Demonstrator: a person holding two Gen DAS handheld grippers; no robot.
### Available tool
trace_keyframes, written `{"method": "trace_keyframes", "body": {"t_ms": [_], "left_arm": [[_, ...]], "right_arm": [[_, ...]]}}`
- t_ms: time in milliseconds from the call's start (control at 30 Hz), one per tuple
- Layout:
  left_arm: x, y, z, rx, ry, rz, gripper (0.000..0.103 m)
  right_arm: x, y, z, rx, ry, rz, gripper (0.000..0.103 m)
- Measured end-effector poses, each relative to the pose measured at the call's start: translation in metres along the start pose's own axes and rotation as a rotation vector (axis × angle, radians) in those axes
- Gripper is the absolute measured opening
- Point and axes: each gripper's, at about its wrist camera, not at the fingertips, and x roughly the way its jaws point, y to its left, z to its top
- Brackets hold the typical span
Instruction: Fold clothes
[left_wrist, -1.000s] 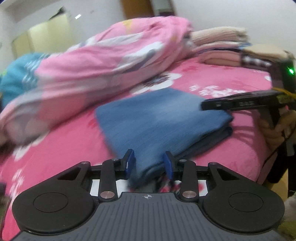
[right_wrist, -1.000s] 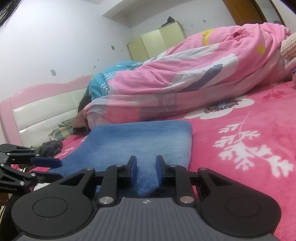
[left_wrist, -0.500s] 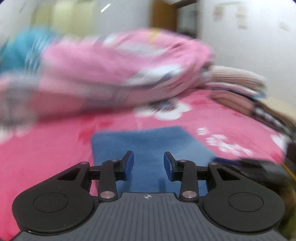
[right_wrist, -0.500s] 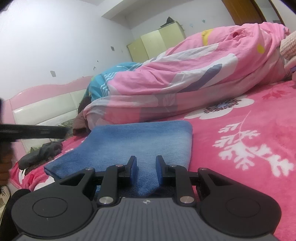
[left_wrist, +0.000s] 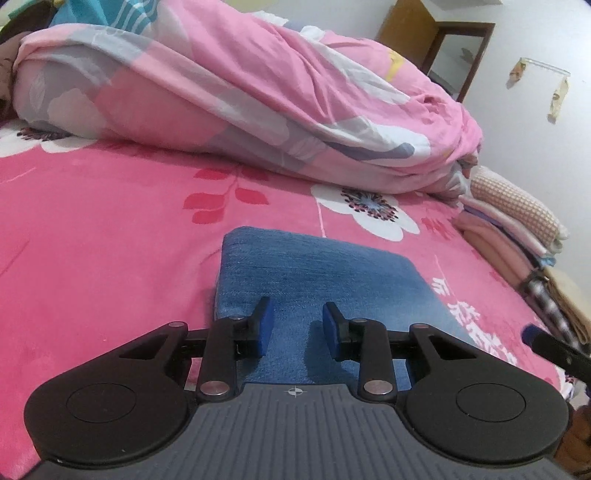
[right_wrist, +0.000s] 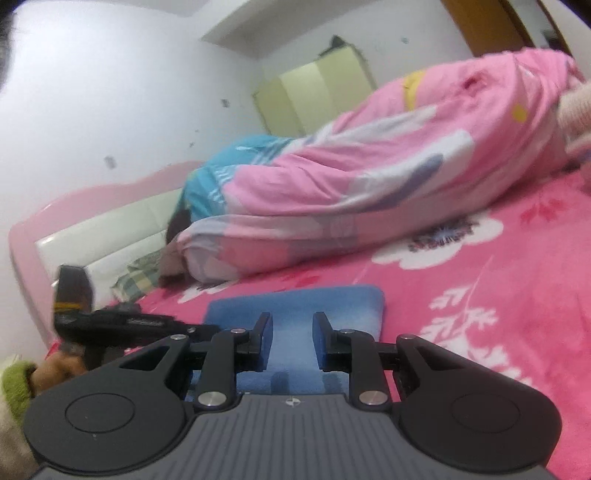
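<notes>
A folded blue denim garment (left_wrist: 317, 273) lies flat on the pink flowered bed sheet (left_wrist: 92, 221). My left gripper (left_wrist: 297, 325) hovers over its near edge; the jaws are closing, still apart, and the blue pads press on nothing. In the right wrist view the same garment (right_wrist: 295, 306) lies just beyond my right gripper (right_wrist: 291, 332), whose fingers stand a little apart and hold nothing. The left gripper's body (right_wrist: 129, 325) shows at the left, held by a hand with a green sleeve (right_wrist: 18, 380). The right gripper's tip (left_wrist: 554, 350) pokes in at the right of the left wrist view.
A bunched pink quilt (left_wrist: 258, 92) lies along the far side of the bed. A stack of folded clothes (left_wrist: 517, 229) sits at the right edge. The pink and white headboard (right_wrist: 92, 229) stands at the left, with a pale wardrobe (right_wrist: 314, 96) behind.
The left gripper swung across and rolled level, now facing the garment square on with its jaws a bit narrower. The right gripper rose, so the garment sits lower and smaller in its view.
</notes>
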Motion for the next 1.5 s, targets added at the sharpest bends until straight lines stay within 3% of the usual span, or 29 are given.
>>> {"method": "trace_keyframes", "body": {"t_ms": [233, 300, 400, 467, 567, 667, 833, 967, 1067, 1167, 1333, 1400, 1500], "left_arm": [[-0.01, -0.01, -0.006, 0.083, -0.052, 0.01, 0.035], [-0.021, -0.018, -0.008, 0.125, -0.099, 0.024, 0.036], [-0.044, -0.036, -0.014, 0.21, -0.171, -0.047, 0.037], [-0.053, -0.054, -0.022, 0.312, -0.177, -0.126, 0.042], [-0.058, -0.091, -0.042, 0.52, -0.142, -0.241, 0.05], [-0.052, -0.121, -0.064, 0.693, -0.09, -0.265, 0.051], [-0.04, -0.146, -0.083, 0.822, -0.054, -0.276, 0.051], [-0.033, -0.153, -0.083, 0.864, -0.075, -0.237, 0.049], [-0.028, -0.156, -0.078, 0.866, -0.085, -0.209, 0.03], [-0.029, -0.152, -0.068, 0.804, -0.071, -0.236, 0.017], [-0.027, -0.145, -0.058, 0.703, -0.022, -0.286, 0.013], [-0.027, -0.141, -0.058, 0.669, -0.006, -0.299, 0.012], [-0.028, -0.138, -0.062, 0.668, 0.006, -0.307, 0.012]], "right_arm": [[0.019, 0.008, -0.035, -0.028, 0.145, -0.006, 0.025], [0.02, 0.008, -0.048, -0.056, 0.125, -0.006, 0.025], [0.019, 0.007, -0.046, -0.03, 0.133, -0.006, 0.025], [0.017, 0.008, -0.048, -0.047, 0.126, -0.007, 0.025], [0.011, -0.013, -0.042, 0.129, 0.105, 0.049, 0.025], [-0.001, -0.04, -0.035, 0.344, 0.065, 0.112, 0.025], [-0.033, -0.055, -0.028, 0.35, 0.007, 0.048, 0.026], [-0.041, -0.053, -0.033, 0.298, 0.037, 0.031, 0.026], [-0.034, -0.041, -0.039, 0.217, 0.08, 0.038, 0.026], [-0.026, -0.031, -0.044, 0.155, 0.114, 0.06, 0.023], [-0.001, -0.015, -0.046, 0.066, 0.161, 0.125, 0.016], [0.018, -0.011, -0.051, 0.049, 0.189, 0.094, 0.015], [0.025, -0.013, -0.055, 0.098, 0.165, 0.097, 0.014]]}}
